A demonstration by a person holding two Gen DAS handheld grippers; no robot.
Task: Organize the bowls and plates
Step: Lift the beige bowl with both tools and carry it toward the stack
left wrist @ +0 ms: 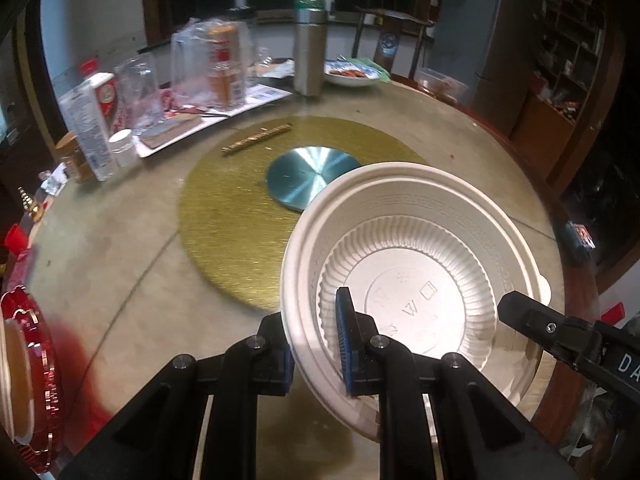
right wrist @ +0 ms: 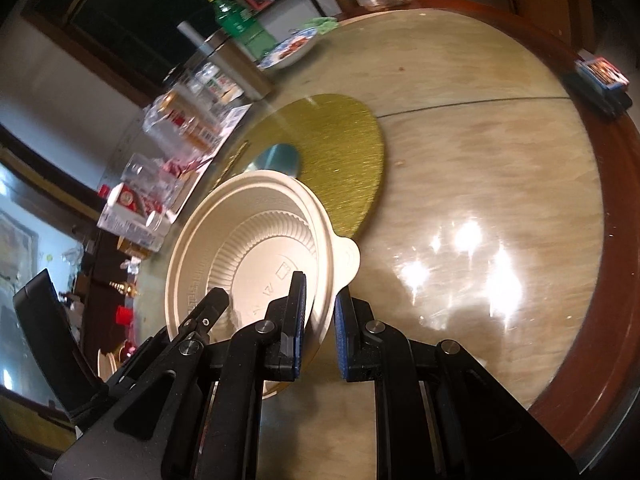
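Note:
A cream plastic bowl with a ribbed bottom and a small tab handle hangs tilted over the round table. My left gripper is shut on the bowl's near left rim, one blue pad inside and one outside. In the same view the tip of my right gripper reaches onto the bowl's right rim. In the right wrist view the bowl is held at its near rim by my right gripper, shut on the wall. The left gripper shows at the bowl's left edge.
A gold round mat with a teal metal disc lies mid-table. Bottles, a steel flask, a tray and boxes crowd the far left. A plate of food sits at the back. A red-rimmed dish is near left; a phone rests on the table's brown rim.

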